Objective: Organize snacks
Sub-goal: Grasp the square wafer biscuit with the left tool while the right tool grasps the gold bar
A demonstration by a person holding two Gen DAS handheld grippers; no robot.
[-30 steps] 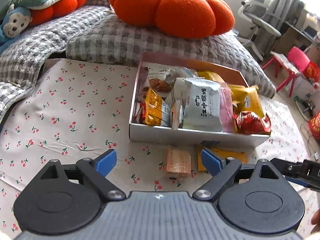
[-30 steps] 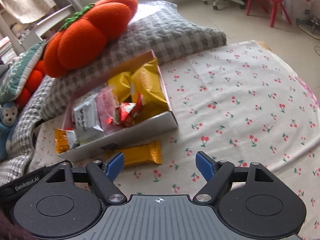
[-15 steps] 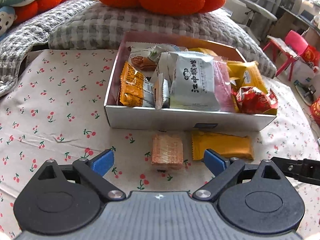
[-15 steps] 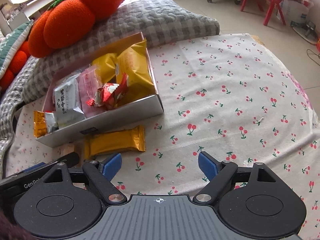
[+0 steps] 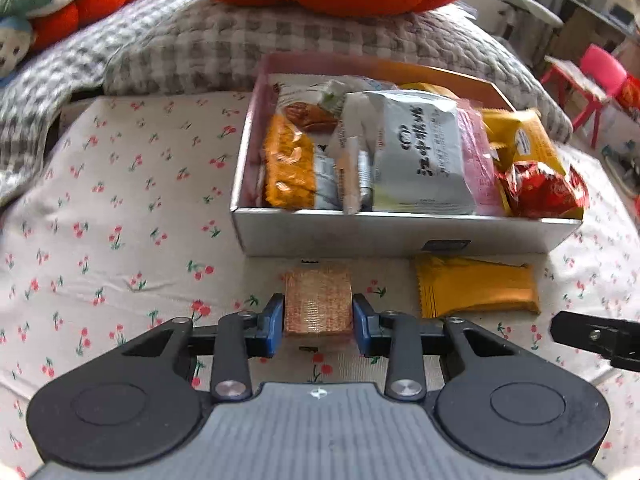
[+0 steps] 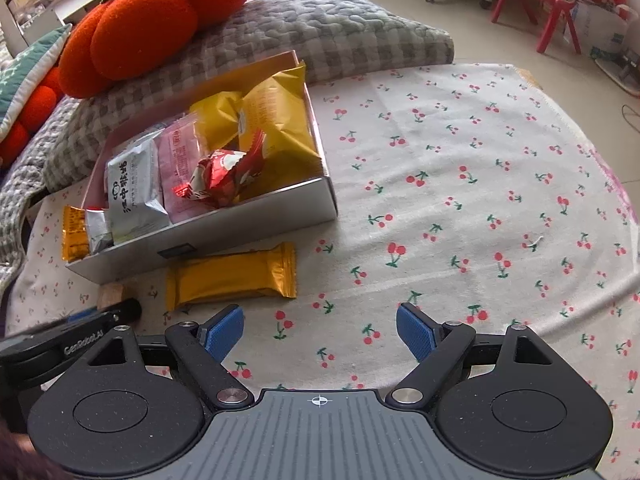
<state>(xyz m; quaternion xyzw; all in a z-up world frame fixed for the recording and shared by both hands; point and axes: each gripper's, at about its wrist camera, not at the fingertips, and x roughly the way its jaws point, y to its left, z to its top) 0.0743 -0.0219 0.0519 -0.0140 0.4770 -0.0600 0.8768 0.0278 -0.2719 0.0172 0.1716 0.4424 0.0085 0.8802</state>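
White cardboard box [image 5: 400, 236] packed with snack packets [image 5: 416, 156], left gripper [image 5: 318, 316] jaws clamped on wafer biscuit [image 5: 318, 300], right gripper [image 6: 319, 330] jaws wide, yellow bar [image 6: 232, 276] beside box

Soft daylight fills both views. Beyond the box [image 5: 400, 236] the left view smears with motion blur; the right view stays sharp. Fisheye bending curves the cloth [image 6: 460, 184] edges; foil wrappers glint.
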